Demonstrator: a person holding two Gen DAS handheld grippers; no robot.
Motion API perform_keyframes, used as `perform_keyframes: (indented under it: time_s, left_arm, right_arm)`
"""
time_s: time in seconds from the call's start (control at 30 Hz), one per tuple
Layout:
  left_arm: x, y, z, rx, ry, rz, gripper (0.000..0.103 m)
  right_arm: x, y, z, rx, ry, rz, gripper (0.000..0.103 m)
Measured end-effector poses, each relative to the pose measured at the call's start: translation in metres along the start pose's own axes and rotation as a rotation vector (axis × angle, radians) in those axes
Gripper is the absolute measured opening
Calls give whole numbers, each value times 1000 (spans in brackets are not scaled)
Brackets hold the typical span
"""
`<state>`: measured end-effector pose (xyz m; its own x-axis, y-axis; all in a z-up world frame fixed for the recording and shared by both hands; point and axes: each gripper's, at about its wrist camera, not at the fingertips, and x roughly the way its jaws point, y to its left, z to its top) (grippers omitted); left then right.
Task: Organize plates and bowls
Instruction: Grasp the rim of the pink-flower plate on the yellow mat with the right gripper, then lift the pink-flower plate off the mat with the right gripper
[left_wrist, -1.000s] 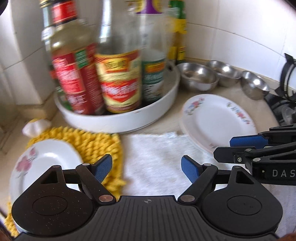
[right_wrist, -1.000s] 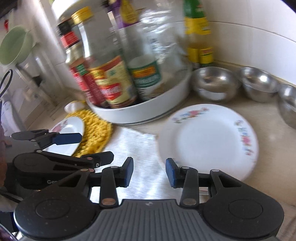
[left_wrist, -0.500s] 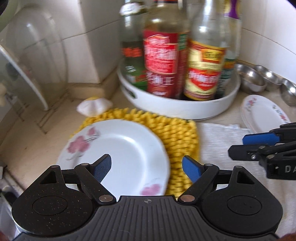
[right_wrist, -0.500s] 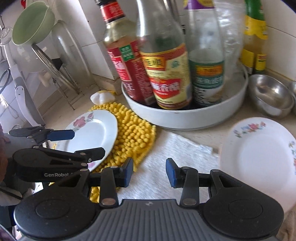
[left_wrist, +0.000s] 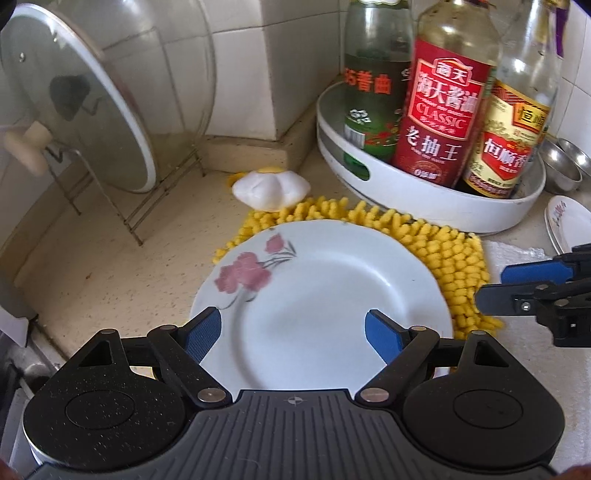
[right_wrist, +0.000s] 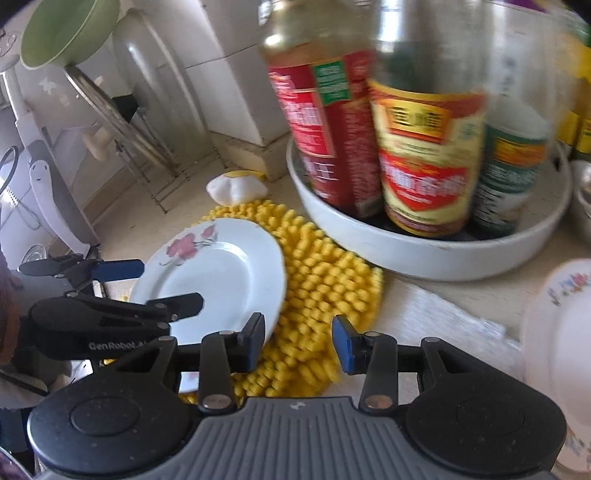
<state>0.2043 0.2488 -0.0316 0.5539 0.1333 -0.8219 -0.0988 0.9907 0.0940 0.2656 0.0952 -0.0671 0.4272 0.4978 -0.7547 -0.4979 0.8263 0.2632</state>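
I have the left gripper (left_wrist: 293, 328) hanging over the pink-flowered plate (left_wrist: 321, 306), its jaws spread wide with nothing pressed between them; the blue pads (left_wrist: 202, 334) sit above the plate's near rim without touching it. The plate lies flat on the worktop (left_wrist: 110, 266), its far and right edges overlapping a yellow nubby mat (left_wrist: 454, 258). From the right wrist view I see the right gripper (right_wrist: 298, 341) over that same mat, jaws parted to a moderate gap and holding nothing, with the left pad just off the plate's right edge. The left gripper shows in that view too, low on the left, reaching over the plate. Behind the mat stands a round white tray (left_wrist: 491, 212) carrying tall sauce bottles (left_wrist: 439, 110), and a white egg-shaped object (left_wrist: 269, 186) rests on the worktop just beyond the mat. To the right of the tray I can make out small steel bowls (left_wrist: 561, 166), and nearer me a second floral plate (right_wrist: 557, 354) beside a white cloth (right_wrist: 439, 314). A glass pot lid (left_wrist: 74, 107) leans upright in a wire rack on the left, against the tiled wall.
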Motion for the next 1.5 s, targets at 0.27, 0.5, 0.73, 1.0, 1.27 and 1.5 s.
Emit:
perform_keyframes:
  time_s: [0.27, 0.5, 0.73, 1.0, 1.27, 1.5]
  left_arm:
    - [13, 13, -1, -19, 20, -17, 89]
    - [16, 16, 0, -11, 4, -51, 89]
    - [15, 27, -1, -20, -9, -54, 88]
    - [19, 35, -1, -38, -10, -34, 85]
    - [23, 38, -1, -53, 17, -73, 85]
    - [25, 36, 1, -50, 23, -69, 86]
  right_arm:
    - [25, 15, 8, -11, 40, 13, 59]
    - [40, 23, 10, -5, 66, 34, 59]
    - [49, 25, 8, 4, 87, 37, 59]
    - [53, 24, 9, 22, 89, 50, 60]
    - [55, 25, 9, 15, 88, 50, 61]
    - [60, 18, 12, 51, 93, 73, 59]
